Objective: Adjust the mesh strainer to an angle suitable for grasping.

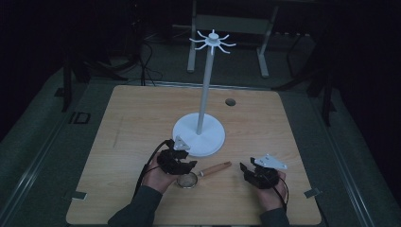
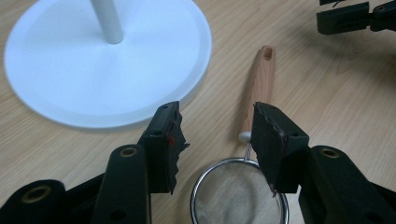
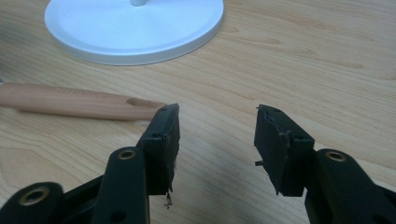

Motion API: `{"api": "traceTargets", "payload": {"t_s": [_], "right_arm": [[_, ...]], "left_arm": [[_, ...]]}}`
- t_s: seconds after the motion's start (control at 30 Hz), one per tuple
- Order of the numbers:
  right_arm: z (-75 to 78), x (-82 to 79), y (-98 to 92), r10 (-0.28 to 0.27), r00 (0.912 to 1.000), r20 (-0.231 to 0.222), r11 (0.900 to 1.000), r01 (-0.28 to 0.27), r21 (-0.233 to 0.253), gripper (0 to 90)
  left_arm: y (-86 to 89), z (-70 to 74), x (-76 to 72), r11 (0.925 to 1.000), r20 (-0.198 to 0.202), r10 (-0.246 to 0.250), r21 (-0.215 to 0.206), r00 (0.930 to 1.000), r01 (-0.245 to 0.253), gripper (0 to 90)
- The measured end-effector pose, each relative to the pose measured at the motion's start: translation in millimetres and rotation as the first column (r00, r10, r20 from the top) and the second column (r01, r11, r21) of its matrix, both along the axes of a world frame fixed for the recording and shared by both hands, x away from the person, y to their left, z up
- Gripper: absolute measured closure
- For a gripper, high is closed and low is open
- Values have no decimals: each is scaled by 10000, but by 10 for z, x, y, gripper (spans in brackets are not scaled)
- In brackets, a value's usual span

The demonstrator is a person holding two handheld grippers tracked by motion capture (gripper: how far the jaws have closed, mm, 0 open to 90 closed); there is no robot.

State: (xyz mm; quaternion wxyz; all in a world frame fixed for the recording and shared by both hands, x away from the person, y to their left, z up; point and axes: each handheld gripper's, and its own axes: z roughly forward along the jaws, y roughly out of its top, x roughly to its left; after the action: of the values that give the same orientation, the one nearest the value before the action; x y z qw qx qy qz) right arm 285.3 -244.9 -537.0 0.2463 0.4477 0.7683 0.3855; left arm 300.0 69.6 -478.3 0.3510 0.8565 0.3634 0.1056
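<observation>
While both tongs stand apart, the small round steel mesh strainer w/ wooden handle (image 1: 201,175) lies on the light wood bench (image 1: 265,127), at 6 o'clock from the white disc-base stand (image 1: 198,135). Left tongs (image 2: 217,140) straddle its neck; closing off-centre could flip it. Right tongs (image 3: 217,135) are beside the handle end, holding nothing.

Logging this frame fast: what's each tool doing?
Left tool: open, poised over the strainer.
Right tool: open, holding nothing.
</observation>
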Motion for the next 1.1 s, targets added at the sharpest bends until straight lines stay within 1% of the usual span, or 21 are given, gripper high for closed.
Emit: {"api": "traceTargets", "payload": {"t_s": [0.1,0.13,0.17,0.2,0.27,0.3,0.33,0.37,0.43,0.5,0.53,0.6,0.7,0.77,0.8,0.83,0.87,0.9,1.0,1.07,1.1], "right_arm": [[2,0,-13,-56,10000,33,10000,56,-17,485],[2,0,-13,-56,10000,33,10000,56,-17,485],[1,2,-24,-96,10000,15,10000,96,14,485],[1,2,-24,-96,10000,15,10000,96,14,485],[-1,4,-34,-130,9999,9,9999,130,49,485],[-1,5,-35,-146,9999,6,9999,146,48,485],[-2,5,-36,-138,9999,3,9999,138,43,485],[-2,5,-36,-138,9999,3,9999,138,43,485],[-4,6,-33,-154,9999,-18,9999,154,39,485],[-6,5,-33,-160,9999,-45,9999,161,51,485],[-6,5,-33,-160,9999,-45,9999,161,51,485],[-8,7,-39,-153,9999,-56,9999,153,72,485],[-11,9,-48,-185,9998,-54,9998,185,88,484],[-11,9,-49,-191,9998,-60,9998,192,91,484],[-11,9,-50,-190,9998,-48,9998,190,91,484],[-11,9,-50,-190,9998,-48,9998,190,91,484],[-13,9,-50,-192,9998,-61,9998,192,86,483],[-13,9,-50,-192,9998,-61,9998,192,86,483],[-16,9,-49,-193,9998,-82,9998,194,71,483],[-16,9,-49,-193,9998,-79,9998,194,74,483],[-17,9,-49,-193,9998,-76,9998,194,71,482]], "left_arm": [[-82,-12,33,9995,-101,-226,210,9997,228,538],[-82,-12,33,9995,-101,-226,210,9997,228,542],[-120,-24,50,9989,-164,-301,349,9994,306,545],[-120,-24,50,9989,-164,-301,349,9994,306,550],[-173,-50,87,9978,-338,-445,477,9984,461,563],[-173,-50,87,9978,-338,-445,477,9984,461,571],[-212,-72,113,9960,-515,-607,619,9968,638,583],[-212,-72,113,9960,-515,-607,619,9968,638,593],[-263,-100,135,9939,-677,-740,773,9950,792,600],[-336,-137,173,9889,-947,-1000,1008,9905,1095,614],[-336,-137,173,9889,-947,-1000,1008,9905,1095,619],[-385,-157,194,9865,-1117,-1095,1096,9877,1218,622],[-475,-193,241,9788,-1471,-1305,1387,9805,1510,638],[-475,-193,241,9788,-1471,-1305,1387,9805,1510,639],[-516,-218,266,9740,-1748,-1411,1519,9744,1683,639],[-533,-227,272,9716,-1833,-1445,1596,9724,1744,639],[-570,-247,293,9671,-2029,-1533,1703,9671,1890,641],[-570,-247,293,9671,-2029,-1533,1703,9671,1890,642],[-622,-268,313,9626,-2216,-1629,1780,9614,2041,646],[-655,-280,323,9590,-2365,-1732,1806,9561,2184,648],[-674,-289,329,9556,-2466,-1762,1893,9530,2257,649]]}}
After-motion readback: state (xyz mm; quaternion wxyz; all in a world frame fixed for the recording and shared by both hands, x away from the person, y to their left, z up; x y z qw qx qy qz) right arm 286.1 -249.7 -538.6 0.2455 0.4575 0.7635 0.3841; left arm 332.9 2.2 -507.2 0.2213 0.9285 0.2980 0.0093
